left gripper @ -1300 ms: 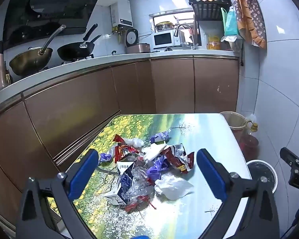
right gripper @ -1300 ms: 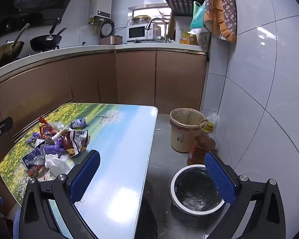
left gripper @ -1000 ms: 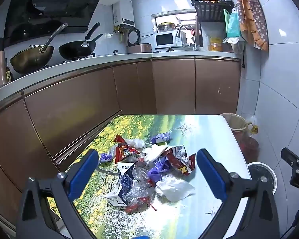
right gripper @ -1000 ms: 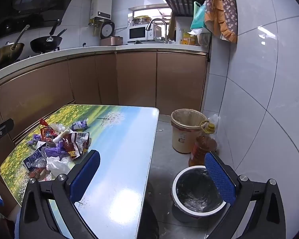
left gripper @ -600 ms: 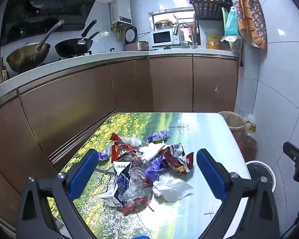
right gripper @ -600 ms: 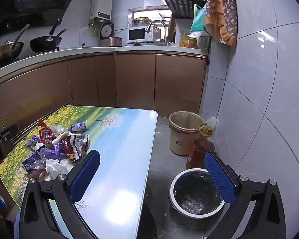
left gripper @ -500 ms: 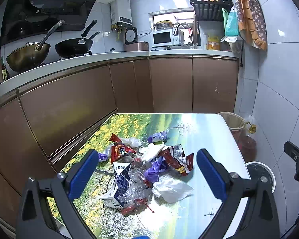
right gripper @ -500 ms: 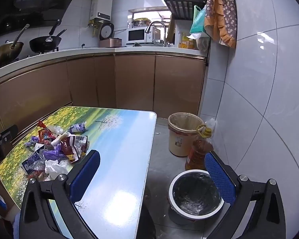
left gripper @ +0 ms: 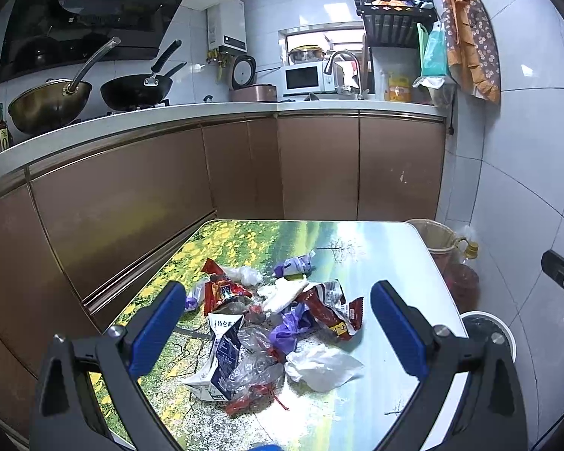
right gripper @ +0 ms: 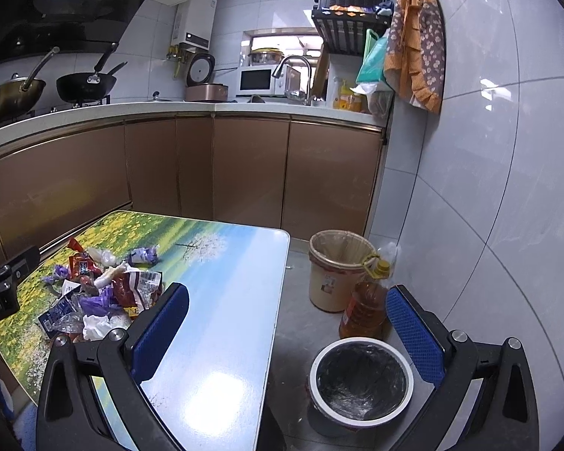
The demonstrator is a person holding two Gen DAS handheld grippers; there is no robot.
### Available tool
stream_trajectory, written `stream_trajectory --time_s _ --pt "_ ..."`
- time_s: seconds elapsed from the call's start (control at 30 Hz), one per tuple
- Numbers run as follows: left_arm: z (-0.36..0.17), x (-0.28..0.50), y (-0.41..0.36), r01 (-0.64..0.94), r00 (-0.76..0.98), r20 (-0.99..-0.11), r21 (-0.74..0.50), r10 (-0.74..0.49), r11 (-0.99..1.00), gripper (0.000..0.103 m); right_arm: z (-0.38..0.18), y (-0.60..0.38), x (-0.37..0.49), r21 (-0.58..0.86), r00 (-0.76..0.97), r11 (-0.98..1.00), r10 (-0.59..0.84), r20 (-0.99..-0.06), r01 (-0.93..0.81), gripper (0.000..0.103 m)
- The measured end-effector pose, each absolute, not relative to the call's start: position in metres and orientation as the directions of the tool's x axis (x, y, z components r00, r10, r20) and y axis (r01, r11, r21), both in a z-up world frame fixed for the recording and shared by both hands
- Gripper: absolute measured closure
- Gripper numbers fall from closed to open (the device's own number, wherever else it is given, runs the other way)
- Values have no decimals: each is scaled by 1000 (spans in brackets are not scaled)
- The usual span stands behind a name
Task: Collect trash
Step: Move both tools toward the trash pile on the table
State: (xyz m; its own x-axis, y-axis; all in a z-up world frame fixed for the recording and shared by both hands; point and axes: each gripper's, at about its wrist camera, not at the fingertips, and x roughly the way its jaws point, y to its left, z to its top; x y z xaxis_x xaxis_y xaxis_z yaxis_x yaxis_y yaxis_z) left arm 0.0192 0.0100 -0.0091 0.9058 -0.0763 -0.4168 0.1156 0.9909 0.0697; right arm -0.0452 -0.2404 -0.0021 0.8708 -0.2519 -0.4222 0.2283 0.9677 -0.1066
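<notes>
We hold the left gripper [left gripper: 278, 325] above the trash pile [left gripper: 274, 323] on the table [left gripper: 387, 263], its fingers spread wide and empty; our right gripper [right gripper: 287, 329], jaws equally wide with nothing between them, hangs over the black-lined bin [right gripper: 361, 379] on the floor beside the table

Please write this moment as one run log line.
left gripper: open, above trash pile | right gripper: open, empty | bin: on floor
</notes>
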Motion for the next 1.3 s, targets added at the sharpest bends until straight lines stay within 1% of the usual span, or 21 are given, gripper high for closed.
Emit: stream_trajectory --time_s 0.23,0.5,0.77,0.97,1.13,1.3 --pt "-12 24 11 133 908 -408 62 -96 989 4 3 -237 -44 -126 872 964 -266 -410 235 0" --pt "-22 34 15 135 888 -450 56 -95 989 4 -5 -239 -36 -127 860 964 -267 -435 235 0" --pt "-23 40 25 110 886 -456 38 -81 993 4 -10 -242 -29 -122 862 967 -255 -439 224 0" --pt "-21 46 35 96 881 -467 11 -79 995 4 -18 -254 -23 -88 859 972 -232 -456 216 0" --pt "-25 52 30 100 872 -484 37 -70 994 4 -26 -264 -15 -63 850 974 -222 -478 219 0" --pt "-35 63 16 136 846 -527 62 -84 989 4 -34 -268 -9 -62 838 973 -223 -497 222 0"
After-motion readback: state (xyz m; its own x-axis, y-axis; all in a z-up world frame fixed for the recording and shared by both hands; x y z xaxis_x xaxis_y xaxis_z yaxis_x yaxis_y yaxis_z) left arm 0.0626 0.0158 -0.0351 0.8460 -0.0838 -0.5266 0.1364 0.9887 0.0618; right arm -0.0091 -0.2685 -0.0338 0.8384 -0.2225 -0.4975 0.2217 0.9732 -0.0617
